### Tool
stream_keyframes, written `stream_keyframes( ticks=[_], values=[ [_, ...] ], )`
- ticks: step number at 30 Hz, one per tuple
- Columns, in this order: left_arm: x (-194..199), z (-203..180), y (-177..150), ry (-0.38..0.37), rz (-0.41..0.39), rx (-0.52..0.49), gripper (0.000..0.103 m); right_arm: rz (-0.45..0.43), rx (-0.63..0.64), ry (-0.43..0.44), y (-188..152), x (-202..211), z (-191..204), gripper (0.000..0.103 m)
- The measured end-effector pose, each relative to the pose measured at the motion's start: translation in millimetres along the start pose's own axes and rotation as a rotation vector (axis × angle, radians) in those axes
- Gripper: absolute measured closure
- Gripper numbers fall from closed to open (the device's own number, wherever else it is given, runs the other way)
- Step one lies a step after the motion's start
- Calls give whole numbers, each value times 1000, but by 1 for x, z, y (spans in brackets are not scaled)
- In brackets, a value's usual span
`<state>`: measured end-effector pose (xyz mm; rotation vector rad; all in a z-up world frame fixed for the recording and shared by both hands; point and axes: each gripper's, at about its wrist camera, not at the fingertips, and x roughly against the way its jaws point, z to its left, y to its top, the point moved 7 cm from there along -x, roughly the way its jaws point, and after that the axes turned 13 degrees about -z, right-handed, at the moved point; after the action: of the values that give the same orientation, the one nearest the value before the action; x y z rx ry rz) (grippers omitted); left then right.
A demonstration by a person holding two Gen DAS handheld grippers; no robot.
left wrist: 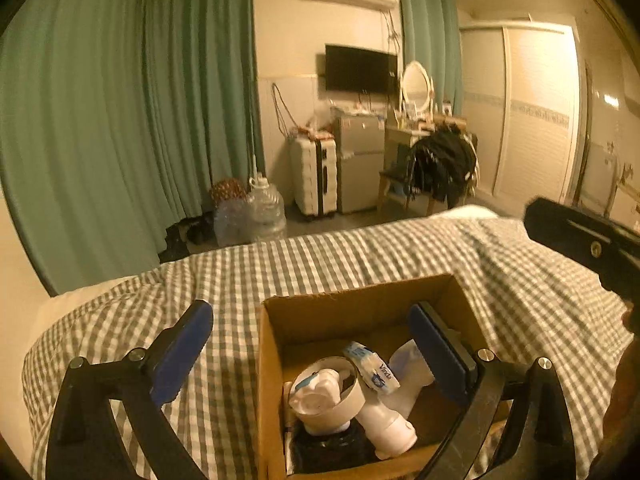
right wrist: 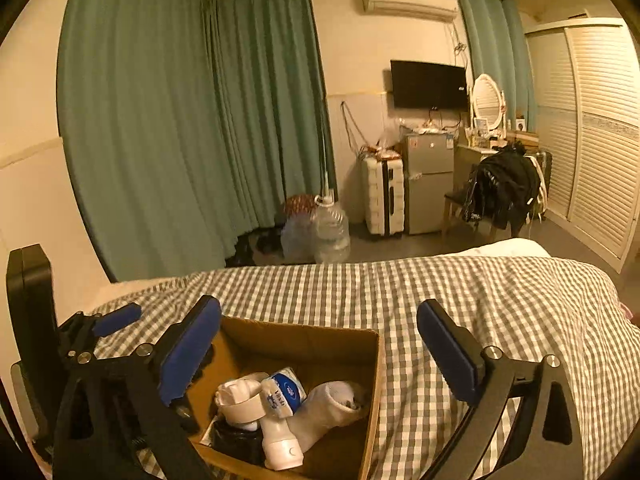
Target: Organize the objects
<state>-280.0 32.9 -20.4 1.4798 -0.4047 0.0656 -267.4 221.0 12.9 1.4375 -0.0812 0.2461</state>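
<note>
The open brown cardboard box (left wrist: 352, 312) of white toiletries sits on the grey-checked bedspread (left wrist: 240, 280) at 6 o'clock. Left gripper (left wrist: 312, 344) and right gripper (right wrist: 320, 344) are spread wide, empty. The box rim may be snagged and tipped on soft bedding.

Box mouth: cardboard box (left wrist: 460, 292) open on top; tape roll (left wrist: 352, 396), tissue pack (left wrist: 374, 366) and bottle (left wrist: 388, 420) crowd its floor.
Bedspread (right wrist: 460, 292): bare right of box.

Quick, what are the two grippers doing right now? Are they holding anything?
Left gripper: open, holding nothing, over the cardboard box.
Right gripper: open, holding nothing, above the same box.
</note>
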Motion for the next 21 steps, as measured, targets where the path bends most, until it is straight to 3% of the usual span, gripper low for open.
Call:
stream_keyframes(
  ticks=[12,21],
  values=[
    [71,29,-4,100,-77,77,1,-63,31,-36,-9,61,-2,2],
    [97,29,-33,148,-92,95,1,-31,50,-70,-53,77,-4,2]
  ],
)
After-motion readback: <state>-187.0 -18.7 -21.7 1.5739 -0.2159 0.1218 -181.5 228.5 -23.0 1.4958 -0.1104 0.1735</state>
